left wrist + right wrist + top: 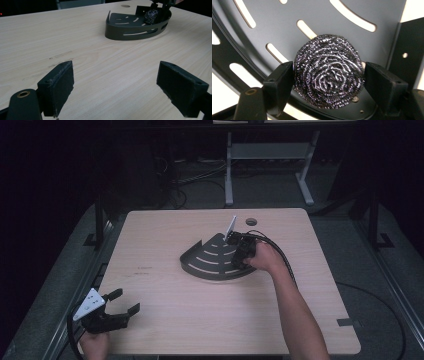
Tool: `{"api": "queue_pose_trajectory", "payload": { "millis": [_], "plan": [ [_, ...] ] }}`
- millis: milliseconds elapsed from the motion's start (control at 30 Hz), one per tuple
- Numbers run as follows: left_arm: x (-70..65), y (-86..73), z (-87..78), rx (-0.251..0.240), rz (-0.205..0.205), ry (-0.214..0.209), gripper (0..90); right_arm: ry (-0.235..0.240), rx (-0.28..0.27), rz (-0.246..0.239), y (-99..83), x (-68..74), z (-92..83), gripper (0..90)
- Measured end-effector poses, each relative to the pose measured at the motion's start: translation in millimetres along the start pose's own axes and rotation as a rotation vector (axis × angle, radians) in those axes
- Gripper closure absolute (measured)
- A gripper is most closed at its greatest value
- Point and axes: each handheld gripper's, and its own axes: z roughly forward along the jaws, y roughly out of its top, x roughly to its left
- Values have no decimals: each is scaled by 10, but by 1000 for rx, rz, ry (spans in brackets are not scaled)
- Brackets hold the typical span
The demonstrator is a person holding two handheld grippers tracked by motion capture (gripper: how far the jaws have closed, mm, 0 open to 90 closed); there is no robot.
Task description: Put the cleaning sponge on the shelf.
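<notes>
My left hand-held gripper (121, 303) waits open at the tabletop's (165, 315) near left corner. Mid-tabletop, my right hand-held gripper (329, 77) has its jaws parted around the scourer (329, 71) resting in the rack (207, 265); I judge placing done, and next I lift clear.

The steel scourer (328, 72) lies in the slotted tray (207, 265), at its right end; the tray sits mid-table (165, 320). The left gripper (119, 309) sits near the table's front-left corner.

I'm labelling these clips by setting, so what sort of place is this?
Probably a lab or workshop recording bench, not a home: a bare wooden table in a dark room, cables on the floor, a metal-framed stand behind, and a lone slotted corner rack.
</notes>
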Motion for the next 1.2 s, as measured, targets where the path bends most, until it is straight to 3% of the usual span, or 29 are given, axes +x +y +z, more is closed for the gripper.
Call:
{"api": "queue_pose_trajectory", "payload": {
  "millis": [667, 1200],
  "plan": [
    [-7, 4, 6, 7, 9, -1, 137, -20, -34, 1, -77, 1, -203, 185],
    [-18, 4, 3, 3, 8, -4, 137, -22, -77, 16, -270, 27, -408, 173]
  ]
}}
